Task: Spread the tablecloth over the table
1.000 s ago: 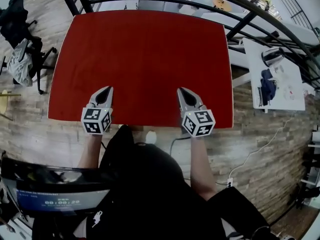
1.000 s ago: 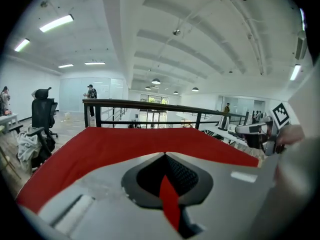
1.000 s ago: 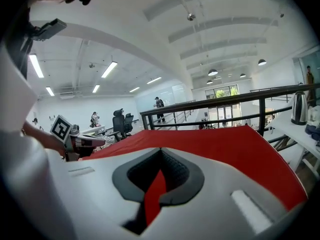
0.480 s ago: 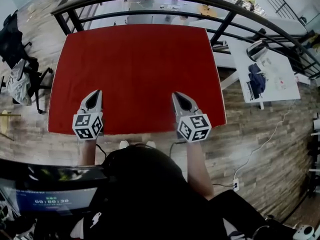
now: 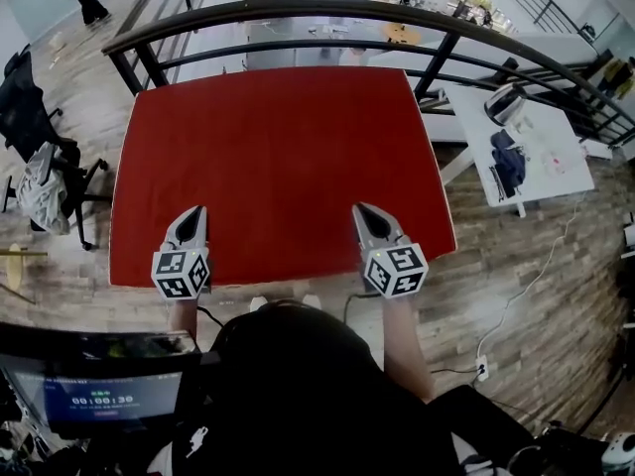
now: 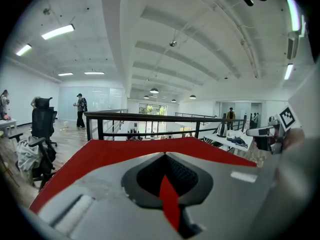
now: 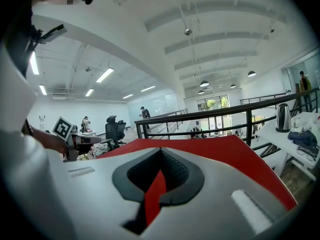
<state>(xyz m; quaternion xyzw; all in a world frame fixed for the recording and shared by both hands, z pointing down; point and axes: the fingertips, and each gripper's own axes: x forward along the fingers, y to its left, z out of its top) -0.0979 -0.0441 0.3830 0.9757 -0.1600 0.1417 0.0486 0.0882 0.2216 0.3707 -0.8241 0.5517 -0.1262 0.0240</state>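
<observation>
The red tablecloth [image 5: 278, 157] lies stretched out flat in front of me, reaching almost to the railing. My left gripper [image 5: 195, 209] is shut on the cloth near its front left corner. My right gripper [image 5: 359, 207] is shut on the front edge further right. In the left gripper view a strip of the red tablecloth [image 6: 171, 200] is pinched between the closed jaws of the left gripper [image 6: 165, 154]. The right gripper view shows the same: the red tablecloth [image 7: 152, 194] runs through the right gripper [image 7: 161, 150]. The table underneath is hidden.
A black railing [image 5: 298, 13] runs just past the cloth's far edge. To the right stands a white table [image 5: 556, 181] with a kettle [image 5: 506, 102] and clutter. An office chair [image 5: 40, 181] draped with clothes is at the left. A monitor [image 5: 99, 400] sits near my left.
Both grippers have risen a little with the cloth's front edge still pinched. The head view now takes in more of the railing and the room beyond.
</observation>
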